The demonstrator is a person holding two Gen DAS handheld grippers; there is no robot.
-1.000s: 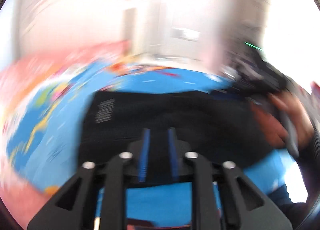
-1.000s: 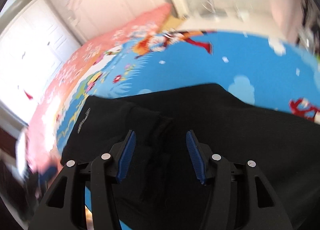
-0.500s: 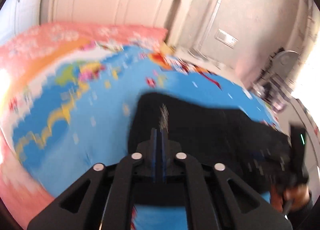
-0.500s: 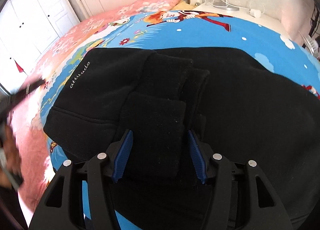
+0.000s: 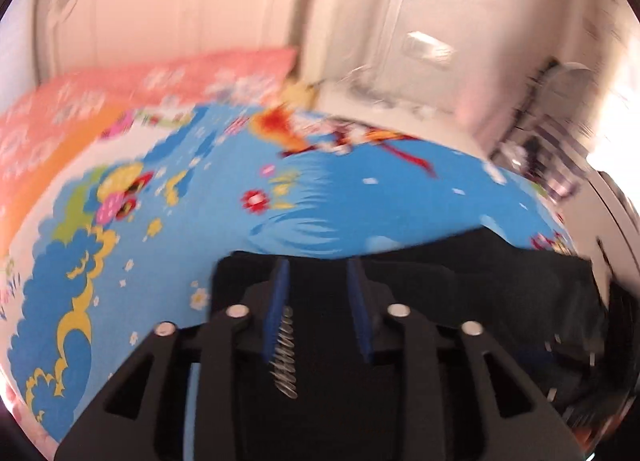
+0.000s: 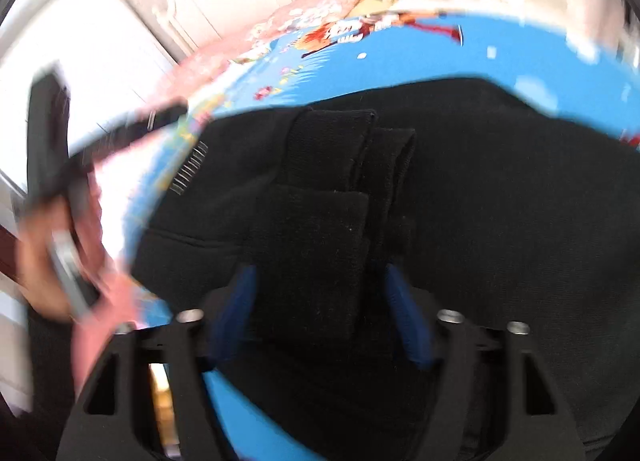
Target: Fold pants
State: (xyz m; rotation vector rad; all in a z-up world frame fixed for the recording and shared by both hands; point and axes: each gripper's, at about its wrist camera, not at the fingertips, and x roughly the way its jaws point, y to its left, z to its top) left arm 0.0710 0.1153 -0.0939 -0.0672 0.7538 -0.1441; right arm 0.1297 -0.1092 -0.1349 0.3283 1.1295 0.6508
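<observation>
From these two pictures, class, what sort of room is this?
Most likely a bedroom: black pants lie on a blue cartoon bedsheet, with a pink pillow by a white headboard.

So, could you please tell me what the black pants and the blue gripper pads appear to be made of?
The black pants look like soft, matte knit, perhaps fleece: no sheen, a fuzzy surface with lint specks, thick rounded folds. The blue pads look like moulded rubber or plastic, a guess from their smooth, even colour against the black, harder-looking fingers; motion blur hides any texture.
</observation>
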